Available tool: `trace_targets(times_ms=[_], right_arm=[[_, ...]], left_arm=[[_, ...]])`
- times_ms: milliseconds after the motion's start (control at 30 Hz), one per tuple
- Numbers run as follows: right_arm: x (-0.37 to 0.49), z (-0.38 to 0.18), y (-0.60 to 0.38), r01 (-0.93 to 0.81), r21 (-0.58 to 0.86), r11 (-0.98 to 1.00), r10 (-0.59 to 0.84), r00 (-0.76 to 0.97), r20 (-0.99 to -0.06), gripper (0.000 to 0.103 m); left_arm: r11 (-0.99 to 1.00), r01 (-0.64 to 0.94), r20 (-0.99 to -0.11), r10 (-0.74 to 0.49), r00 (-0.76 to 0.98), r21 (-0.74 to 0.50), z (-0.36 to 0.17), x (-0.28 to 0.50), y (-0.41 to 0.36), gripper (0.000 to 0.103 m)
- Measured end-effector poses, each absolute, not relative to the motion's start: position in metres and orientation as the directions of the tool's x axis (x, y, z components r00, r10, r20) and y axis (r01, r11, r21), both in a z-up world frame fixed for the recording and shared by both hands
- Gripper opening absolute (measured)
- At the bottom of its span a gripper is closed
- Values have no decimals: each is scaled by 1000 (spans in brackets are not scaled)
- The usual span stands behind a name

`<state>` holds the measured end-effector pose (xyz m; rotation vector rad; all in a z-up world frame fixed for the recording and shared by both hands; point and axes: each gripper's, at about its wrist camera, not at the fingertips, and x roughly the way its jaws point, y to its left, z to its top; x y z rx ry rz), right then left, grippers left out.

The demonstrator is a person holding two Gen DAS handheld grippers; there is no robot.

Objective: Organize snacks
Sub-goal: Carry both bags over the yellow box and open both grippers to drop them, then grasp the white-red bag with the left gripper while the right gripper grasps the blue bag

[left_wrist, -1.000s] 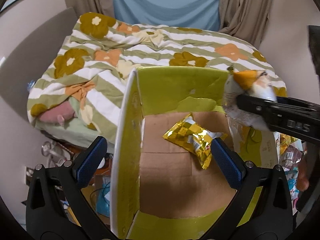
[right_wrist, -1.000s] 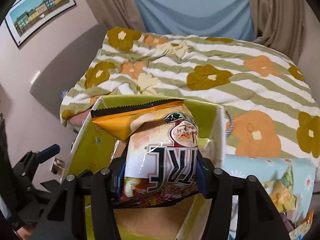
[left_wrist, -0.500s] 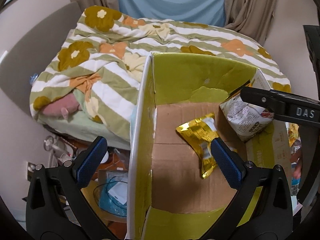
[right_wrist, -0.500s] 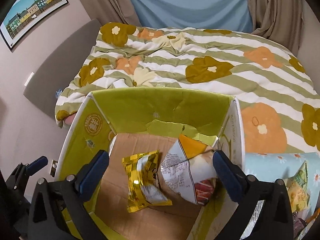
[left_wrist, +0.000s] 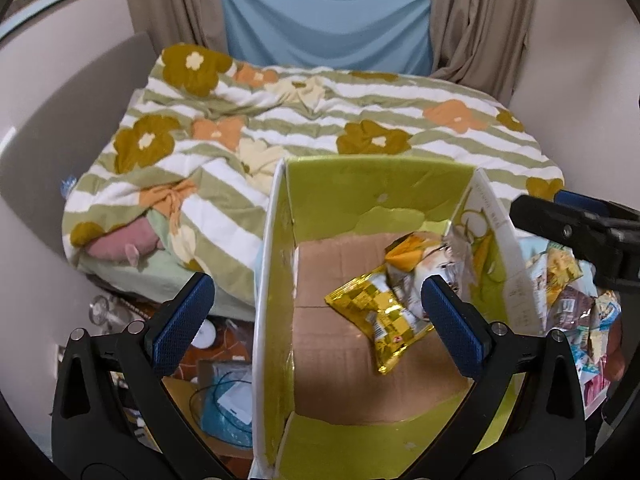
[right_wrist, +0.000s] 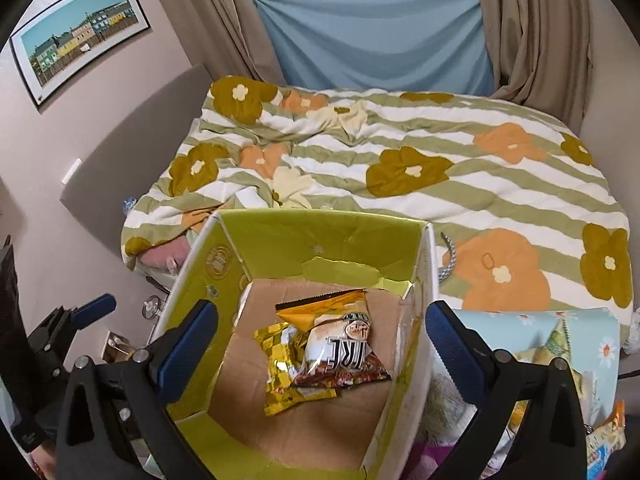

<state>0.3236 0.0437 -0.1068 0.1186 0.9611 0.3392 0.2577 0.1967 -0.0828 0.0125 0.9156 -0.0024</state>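
My right fingers (right_wrist: 322, 338) stand wide apart, having just opened, nothing between them; the orange-and-white snack bag (right_wrist: 340, 344) lies in the green box (right_wrist: 320, 236), overlapping the gold packet (right_wrist: 286, 368). My left fingers (left_wrist: 316, 322) are apart too, empty. Risk, I judge: clipping the box's thin wall, tipping it. Only the left view shows the waiting snacks (left_wrist: 568, 280) beside the box

Home bedroom: bed w/ floral duvet (right_wrist: 400, 168), curtains (right_wrist: 532, 32), framed print (right_wrist: 80, 52) on wall.
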Motion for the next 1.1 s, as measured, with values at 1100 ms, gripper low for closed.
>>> trace_targets(times_ms=[1100], right_arm=[[132, -92, -239, -140, 188, 972, 234, 627, -743, 103]], left_arm=[[996, 75, -791, -78, 607, -41, -104, 116, -77, 103]])
